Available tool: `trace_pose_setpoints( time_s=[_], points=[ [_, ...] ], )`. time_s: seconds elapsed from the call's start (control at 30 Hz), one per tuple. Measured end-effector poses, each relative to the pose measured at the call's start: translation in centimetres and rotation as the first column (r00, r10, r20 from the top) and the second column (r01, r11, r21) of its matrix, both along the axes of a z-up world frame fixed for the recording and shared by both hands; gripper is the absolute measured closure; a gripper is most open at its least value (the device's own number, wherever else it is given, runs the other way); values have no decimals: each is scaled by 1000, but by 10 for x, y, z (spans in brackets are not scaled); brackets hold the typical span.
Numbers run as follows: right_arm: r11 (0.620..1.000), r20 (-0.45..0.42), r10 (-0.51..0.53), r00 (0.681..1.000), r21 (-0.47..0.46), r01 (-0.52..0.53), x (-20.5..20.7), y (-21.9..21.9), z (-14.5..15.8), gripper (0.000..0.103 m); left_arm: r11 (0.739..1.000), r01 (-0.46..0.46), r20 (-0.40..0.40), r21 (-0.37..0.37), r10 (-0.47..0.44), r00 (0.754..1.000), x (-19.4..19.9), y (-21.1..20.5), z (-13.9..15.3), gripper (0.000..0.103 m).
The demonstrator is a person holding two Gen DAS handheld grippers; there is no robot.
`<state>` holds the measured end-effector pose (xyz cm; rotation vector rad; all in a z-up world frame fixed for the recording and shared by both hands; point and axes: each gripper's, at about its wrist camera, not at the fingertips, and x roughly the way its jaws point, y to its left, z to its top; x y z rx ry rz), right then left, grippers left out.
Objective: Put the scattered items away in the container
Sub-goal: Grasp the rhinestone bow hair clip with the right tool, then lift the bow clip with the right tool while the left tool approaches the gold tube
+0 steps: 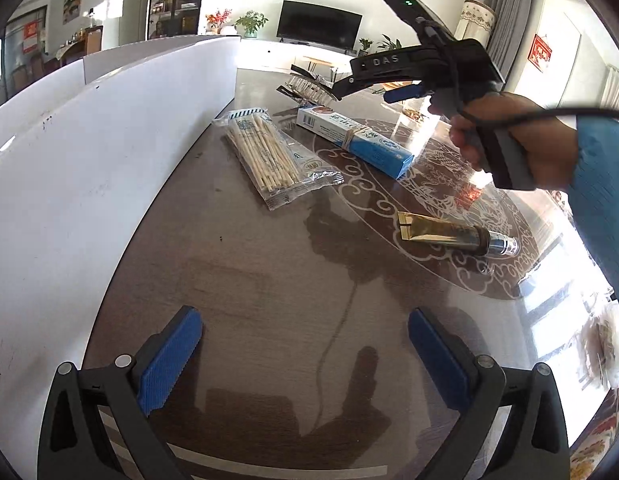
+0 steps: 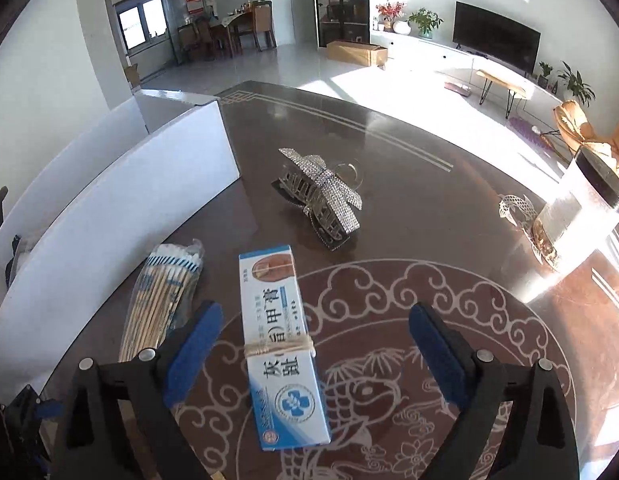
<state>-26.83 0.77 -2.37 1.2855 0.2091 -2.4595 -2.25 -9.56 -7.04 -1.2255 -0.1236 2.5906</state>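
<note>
The white container (image 1: 109, 128) takes up the left side of the left wrist view; in the right wrist view its wall (image 2: 121, 208) curves along the left edge of the frame.

Scattered items on the dark patterned table (image 1: 269, 280):
- Packet of cotton swabs (image 1: 269, 156), just beside the container wall, upper centre of the left wrist view; lower left (image 2: 165, 296) in the right wrist view.
- Blue and white box (image 1: 357, 140) bound with a rubber band, right of the swabs and close to them. In the right wrist view it lies lengthwise at lower centre (image 2: 281, 344).
- Gold tube (image 1: 457, 236) with a dark cap, centre right of the left wrist view, well apart from the box.
- Rhinestone hair clip (image 2: 321, 196), centre of the right wrist view, beyond the box.

Right tool (image 2: 313, 352): jaws wide, the box lying on the table between the blue pads (image 2: 193, 352), neither pad touching it. In the left wrist view this tool (image 1: 373, 80) hangs above the table at upper right, gripped by a hand (image 1: 509, 136) in a blue sleeve (image 1: 601, 184).

Left tool (image 1: 305, 356): jaws wide, nothing between them, bare table below, bottom of frame.

Glass jar (image 2: 581, 208) stands at the right edge of the right wrist view.
</note>
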Motion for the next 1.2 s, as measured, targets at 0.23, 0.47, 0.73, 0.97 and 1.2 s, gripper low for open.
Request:
trace_pose_setpoints(
  time_s=[0.23, 0.47, 0.73, 0.97, 1.2],
  points=[
    [998, 71, -25, 997, 57, 21, -99, -47, -33, 8, 999, 21, 5, -26, -21, 1000, -4, 8, -2, 0],
    [999, 12, -21, 1000, 24, 21, -101, -51, -33, 58, 998, 24, 10, -54, -24, 1000, -2, 9, 0, 0],
    [995, -6, -56, 998, 85, 56, -7, 21, -30, 58, 1000, 21, 3, -20, -21, 1000, -1, 5, 0, 0],
    [992, -12, -62, 998, 105, 63, 131, 65, -30, 58, 1000, 17, 0, -11, -17, 1000, 0, 3, 0, 0],
    [994, -45, -100, 994, 31, 102, 227, 56, -31, 28, 994, -32, -28, 105, 35, 999, 18, -19, 3, 0]
  ],
)
